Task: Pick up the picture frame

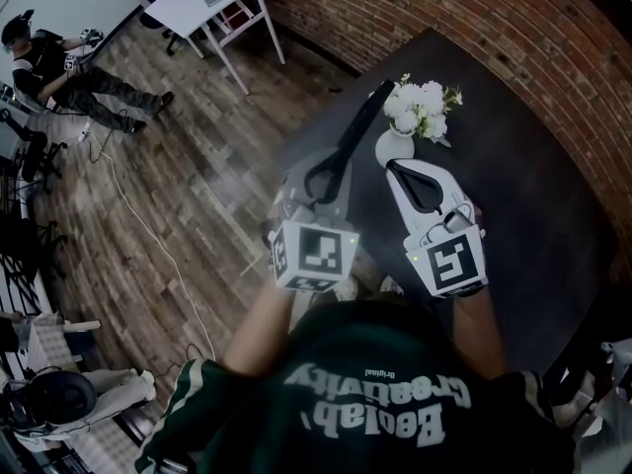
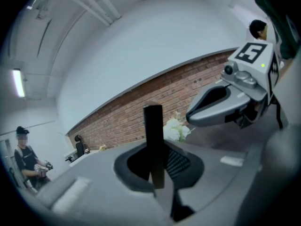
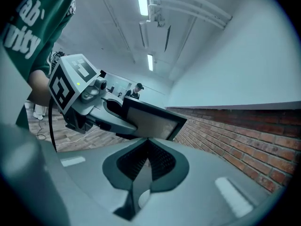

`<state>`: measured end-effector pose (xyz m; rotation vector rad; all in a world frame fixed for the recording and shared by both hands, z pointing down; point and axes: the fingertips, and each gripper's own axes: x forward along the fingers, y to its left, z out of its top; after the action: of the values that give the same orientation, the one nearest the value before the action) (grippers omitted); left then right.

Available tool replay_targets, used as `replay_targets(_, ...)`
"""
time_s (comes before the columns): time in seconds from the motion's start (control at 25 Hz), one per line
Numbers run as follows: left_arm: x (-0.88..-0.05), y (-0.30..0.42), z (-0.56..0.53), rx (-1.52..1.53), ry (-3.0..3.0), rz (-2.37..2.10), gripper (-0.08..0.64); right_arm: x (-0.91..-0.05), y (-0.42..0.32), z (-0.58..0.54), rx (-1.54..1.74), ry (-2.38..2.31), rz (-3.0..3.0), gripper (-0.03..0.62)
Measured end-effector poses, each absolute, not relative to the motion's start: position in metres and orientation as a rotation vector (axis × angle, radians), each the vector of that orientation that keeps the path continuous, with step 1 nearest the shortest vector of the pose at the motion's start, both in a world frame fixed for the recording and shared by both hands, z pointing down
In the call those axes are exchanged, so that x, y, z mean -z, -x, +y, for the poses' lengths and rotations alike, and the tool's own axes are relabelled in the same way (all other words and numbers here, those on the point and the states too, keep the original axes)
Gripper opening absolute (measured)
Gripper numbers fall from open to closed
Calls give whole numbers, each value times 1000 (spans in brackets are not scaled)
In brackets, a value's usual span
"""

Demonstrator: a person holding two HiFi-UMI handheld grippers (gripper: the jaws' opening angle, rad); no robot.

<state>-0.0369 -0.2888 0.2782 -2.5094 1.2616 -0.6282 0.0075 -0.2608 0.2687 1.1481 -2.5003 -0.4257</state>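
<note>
A: Where is the picture frame (image 1: 357, 131) lying?

B: The left hand-held gripper (image 1: 334, 171) is clamping its near edge. The thin, dark, rigid frame is pointing lengthwise away toward the white flowers (image 1: 420, 107) on the worktop (image 1: 533, 215).

A: And the right hand-held gripper (image 1: 400, 171)?

B: It is hovering just beside the frame, jaws closed on nothing.

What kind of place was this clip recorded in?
Probably an indoor lab or studio workspace: a brick wall, a wood-plank floor with a loose cable, a white desk, and a seated person handling equipment.
</note>
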Motion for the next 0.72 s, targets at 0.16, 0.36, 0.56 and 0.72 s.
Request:
replay_targets(0.16, -278, 32, -286, 620, 2514, 1246, 35, -270, -8, -257, 428, -1154, -2500, 6)
replay_targets(0.36, -276, 28, -285, 598, 2522, 1239, 35, -272, -9, -255, 432, -1146, -2486, 6)
replay_targets(0.56, -279, 25, -285, 600, 2521, 1232, 34, -276, -13, -257, 432, -1143, -2478, 6)
replay_targets(0.72, -278, 25, -285, 601, 2518, 1234, 34, -276, -13, -256, 431, -1140, -2477, 6)
